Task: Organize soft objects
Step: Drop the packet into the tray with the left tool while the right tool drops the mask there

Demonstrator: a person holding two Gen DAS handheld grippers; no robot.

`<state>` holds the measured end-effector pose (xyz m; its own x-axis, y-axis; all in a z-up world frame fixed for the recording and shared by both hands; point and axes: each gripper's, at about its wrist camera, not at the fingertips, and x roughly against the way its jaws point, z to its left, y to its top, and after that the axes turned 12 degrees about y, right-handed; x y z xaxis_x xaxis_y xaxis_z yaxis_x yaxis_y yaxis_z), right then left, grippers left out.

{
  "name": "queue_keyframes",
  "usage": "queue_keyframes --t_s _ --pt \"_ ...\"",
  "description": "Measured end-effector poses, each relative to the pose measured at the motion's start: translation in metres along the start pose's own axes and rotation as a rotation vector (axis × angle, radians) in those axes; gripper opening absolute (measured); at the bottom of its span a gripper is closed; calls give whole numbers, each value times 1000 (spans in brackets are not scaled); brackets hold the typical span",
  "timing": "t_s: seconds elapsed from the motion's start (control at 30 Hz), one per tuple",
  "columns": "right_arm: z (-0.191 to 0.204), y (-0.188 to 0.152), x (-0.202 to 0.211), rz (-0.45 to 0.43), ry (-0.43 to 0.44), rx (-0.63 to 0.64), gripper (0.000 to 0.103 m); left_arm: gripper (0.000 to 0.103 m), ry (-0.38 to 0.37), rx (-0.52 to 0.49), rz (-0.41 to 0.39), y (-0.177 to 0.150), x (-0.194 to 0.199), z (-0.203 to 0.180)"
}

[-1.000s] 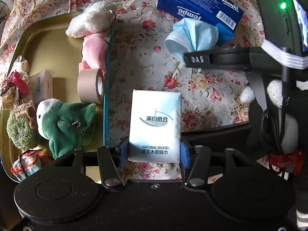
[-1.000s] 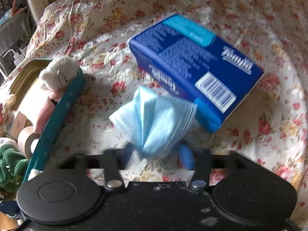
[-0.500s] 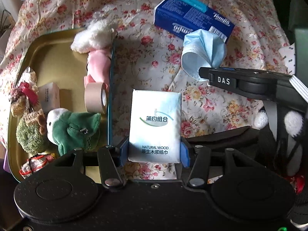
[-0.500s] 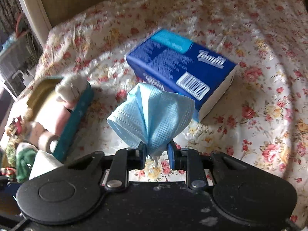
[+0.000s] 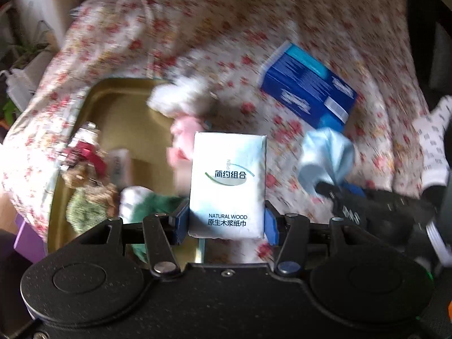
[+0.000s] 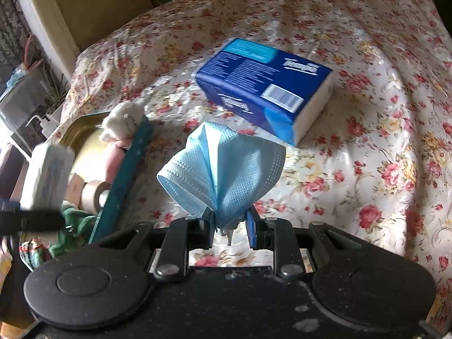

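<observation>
My left gripper (image 5: 226,223) is shut on a white tissue pack (image 5: 228,183) and holds it in the air over the right edge of the gold tray (image 5: 121,104). The pack also shows at the left of the right wrist view (image 6: 50,175). My right gripper (image 6: 228,227) is shut on a bunched light-blue face mask (image 6: 223,166), held above the floral cloth; the mask also shows in the left wrist view (image 5: 327,155). A blue tissue box (image 6: 262,84) lies on the cloth beyond the mask.
The tray holds a white and pink plush (image 5: 183,104), a green plush (image 5: 147,203), a tape roll (image 6: 94,192), a small box (image 5: 121,163) and other small toys. The floral cloth (image 6: 367,141) covers the table. A plant and clutter stand off the left edge.
Both grippers have risen and pulled back, each still holding its item. The left wrist view has swung and blurred, so the tissue pack now sits over the tray's edge.
</observation>
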<state>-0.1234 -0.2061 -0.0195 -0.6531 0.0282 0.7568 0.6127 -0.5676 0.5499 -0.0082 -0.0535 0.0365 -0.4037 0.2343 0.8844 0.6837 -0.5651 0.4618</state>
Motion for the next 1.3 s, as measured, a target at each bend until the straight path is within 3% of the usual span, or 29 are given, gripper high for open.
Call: queue_keyframes --t_s 0.2,0.43,0.73,0.9,1.03,1.3 --pt "32 10 6 -2 20 64 22 50 69 89 -56 21 4 30" --pt "62 18 8 11 46 120 22 50 210 136 -122 49 -9 53" --pt "85 21 0 39 68 159 22 50 234 195 -80 67 -37 62" --pt "93 21 0 54 78 177 22 51 269 193 -106 73 -44 64" --pt "101 22 1 60 76 194 22 71 291 191 -138 75 -41 66" --pt "116 27 -1 65 87 226 22 72 301 186 -163 71 -23 69"
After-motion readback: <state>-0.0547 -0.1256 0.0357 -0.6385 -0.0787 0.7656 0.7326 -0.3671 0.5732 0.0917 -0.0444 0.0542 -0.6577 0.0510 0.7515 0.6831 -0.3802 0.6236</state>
